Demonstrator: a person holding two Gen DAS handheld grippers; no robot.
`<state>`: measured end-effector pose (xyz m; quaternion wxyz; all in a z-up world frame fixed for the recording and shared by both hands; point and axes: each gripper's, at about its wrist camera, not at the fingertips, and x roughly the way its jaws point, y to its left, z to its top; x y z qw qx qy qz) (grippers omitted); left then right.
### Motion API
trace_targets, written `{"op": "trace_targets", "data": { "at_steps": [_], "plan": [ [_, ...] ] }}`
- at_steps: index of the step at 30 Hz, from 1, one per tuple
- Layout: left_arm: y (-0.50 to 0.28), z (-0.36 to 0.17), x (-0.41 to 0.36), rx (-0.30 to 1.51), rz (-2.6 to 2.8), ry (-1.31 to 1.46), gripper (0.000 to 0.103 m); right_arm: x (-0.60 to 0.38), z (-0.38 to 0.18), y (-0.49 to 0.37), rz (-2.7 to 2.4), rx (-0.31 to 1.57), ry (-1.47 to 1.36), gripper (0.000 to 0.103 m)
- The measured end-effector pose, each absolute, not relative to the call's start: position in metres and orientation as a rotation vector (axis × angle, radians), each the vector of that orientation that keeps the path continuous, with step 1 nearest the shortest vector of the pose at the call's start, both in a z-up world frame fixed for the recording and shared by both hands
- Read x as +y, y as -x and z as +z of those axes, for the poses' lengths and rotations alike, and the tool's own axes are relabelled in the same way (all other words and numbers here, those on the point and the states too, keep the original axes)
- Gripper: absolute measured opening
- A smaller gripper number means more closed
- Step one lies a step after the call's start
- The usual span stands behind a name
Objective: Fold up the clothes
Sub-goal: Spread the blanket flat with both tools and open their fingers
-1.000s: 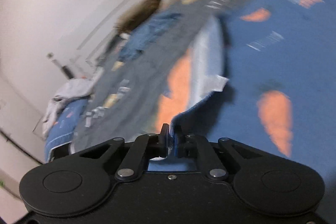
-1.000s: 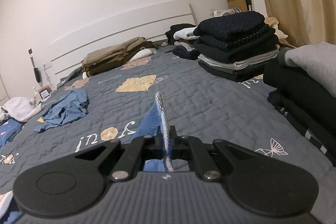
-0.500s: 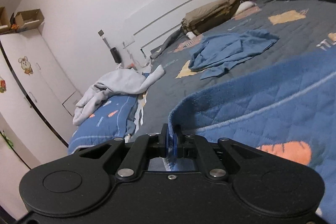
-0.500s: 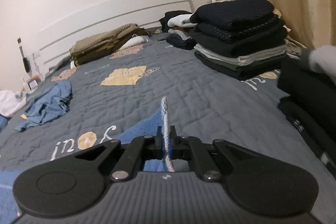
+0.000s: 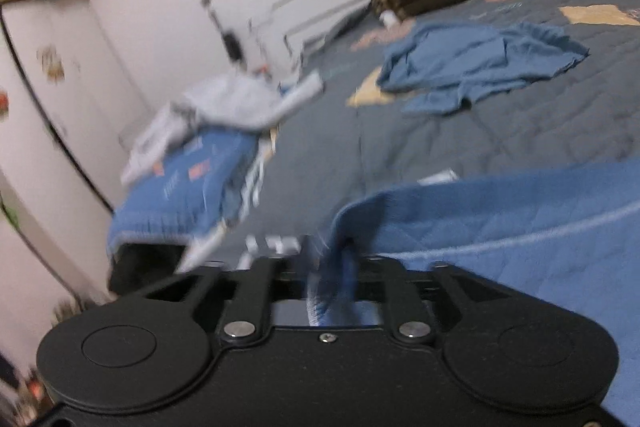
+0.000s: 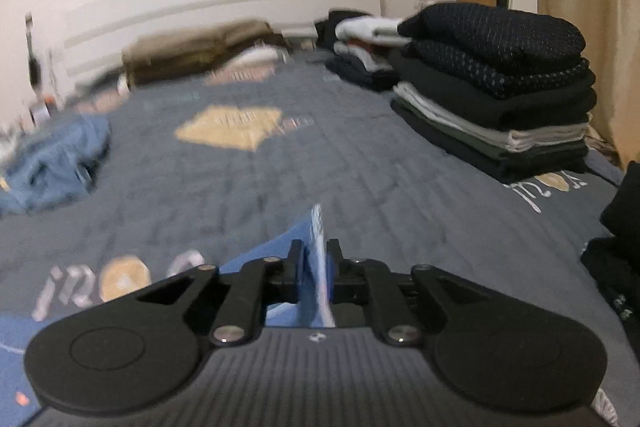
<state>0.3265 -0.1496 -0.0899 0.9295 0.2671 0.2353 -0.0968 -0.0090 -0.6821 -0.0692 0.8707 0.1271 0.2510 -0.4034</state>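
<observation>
A blue quilted blanket (image 5: 500,227) with orange patches lies on the grey bedspread (image 5: 500,135). In the left wrist view my left gripper (image 5: 328,255) has its jaws apart, and the blanket's corner hangs loosely between them. In the right wrist view my right gripper (image 6: 316,259) also has its jaws apart, with the blanket's white-trimmed edge (image 6: 318,247) standing in the gap. Both views are blurred by motion.
A crumpled blue garment (image 5: 472,67) lies mid-bed and shows at the left in the right wrist view (image 6: 52,159). A tall stack of folded dark clothes (image 6: 496,91) stands at the right. A brown folded pile (image 6: 196,51) sits by the headboard. A grey garment (image 5: 228,103) lies on a blue pillow.
Both grippers have opened their jaws around the blanket edge. Both cameras have dropped lower toward the bed, and the left view has swung slightly.
</observation>
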Motion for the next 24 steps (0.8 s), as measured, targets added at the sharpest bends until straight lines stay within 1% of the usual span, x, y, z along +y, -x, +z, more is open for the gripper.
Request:
{"op": "trace_targets", "data": {
  "at_steps": [1,2,3,4,5,7,11,14,18,24],
  "plan": [
    [-0.319,-0.090,-0.145,0.467,-0.198,-0.540,0.055,-0.680,-0.071,0.011,-0.850,0.551,-0.243,0.014],
    [-0.312,-0.089,-0.141,0.452,-0.200,-0.533,0.065,-0.677,-0.070,0.017,-0.859,0.562,-0.223,0.020],
    [-0.305,-0.087,-0.137,0.444,-0.205,-0.527,0.065,-0.673,-0.070,0.023,-0.867,0.572,-0.203,0.024],
    [-0.296,-0.084,-0.131,0.448,-0.214,-0.510,0.065,-0.670,-0.069,0.030,-0.876,0.583,-0.183,0.034],
    [-0.286,-0.079,-0.126,0.454,-0.231,-0.482,0.065,-0.667,-0.067,0.039,-0.878,0.579,-0.182,0.039],
    [-0.262,-0.071,-0.119,0.454,-0.262,-0.426,0.065,-0.658,-0.060,0.060,-0.861,0.570,-0.215,0.041],
    [-0.207,-0.052,-0.106,0.465,-0.335,-0.300,0.071,-0.622,-0.043,0.102,-0.791,0.525,-0.315,0.049],
    [-0.163,-0.043,-0.098,0.479,-0.390,-0.217,0.074,-0.587,-0.034,0.132,-0.704,0.497,-0.384,0.050],
    [-0.105,-0.036,-0.083,0.490,-0.433,-0.085,0.075,-0.530,-0.029,0.162,-0.630,0.471,-0.414,0.050],
    [-0.037,-0.043,-0.063,0.510,-0.426,0.037,0.079,-0.459,-0.028,0.189,-0.516,0.448,-0.462,0.051]
  ]
}}
